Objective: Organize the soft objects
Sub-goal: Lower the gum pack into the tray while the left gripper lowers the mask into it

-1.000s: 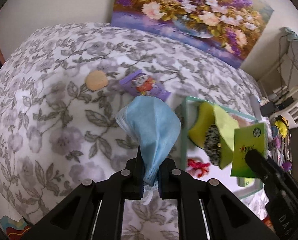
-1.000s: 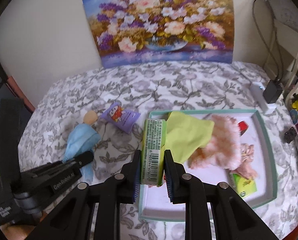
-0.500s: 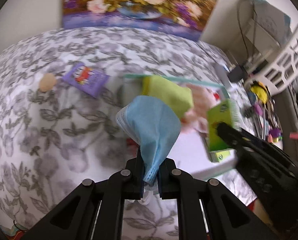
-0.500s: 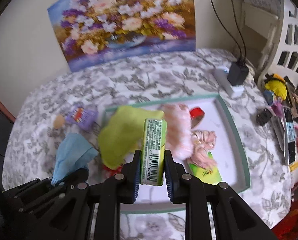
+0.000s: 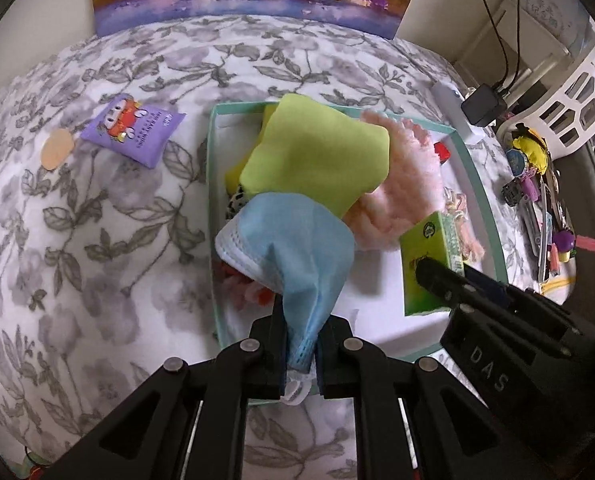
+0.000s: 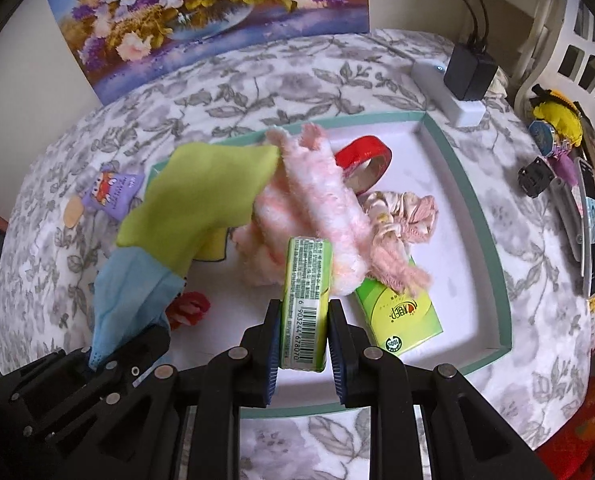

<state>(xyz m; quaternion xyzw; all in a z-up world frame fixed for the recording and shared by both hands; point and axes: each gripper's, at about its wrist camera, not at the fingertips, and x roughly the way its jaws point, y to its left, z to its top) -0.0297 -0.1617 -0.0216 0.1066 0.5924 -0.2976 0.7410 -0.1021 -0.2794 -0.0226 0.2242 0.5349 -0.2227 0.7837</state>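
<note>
Tray [image 6: 477, 216] on the bedspread [image 6: 257, 80], cloth [image 6: 201, 196] and tape roll [image 6: 363, 156] inside, wipes packet [image 5: 131, 132] left, possibly a sponge [image 5: 57, 154] beside it

Your left hand-held gripper [image 5: 300, 344], at the bottom centre of the frame, is clamped on a light blue face mask [image 5: 293, 248] that hangs over the near left part of the teal-rimmed tray [image 5: 210, 208]. In the tray behind the mask you have a lime-green cloth [image 5: 317, 160] and a fluffy pink piece [image 5: 409, 184]; at right, your other hand-held gripper [image 5: 429, 276] grips a green tissue pack [image 5: 429, 248]. On the floral-covered worktop [image 5: 97, 248], upper left, a purple wipes packet [image 5: 131, 130] lies just beside a round tan pad [image 5: 57, 154].
</note>
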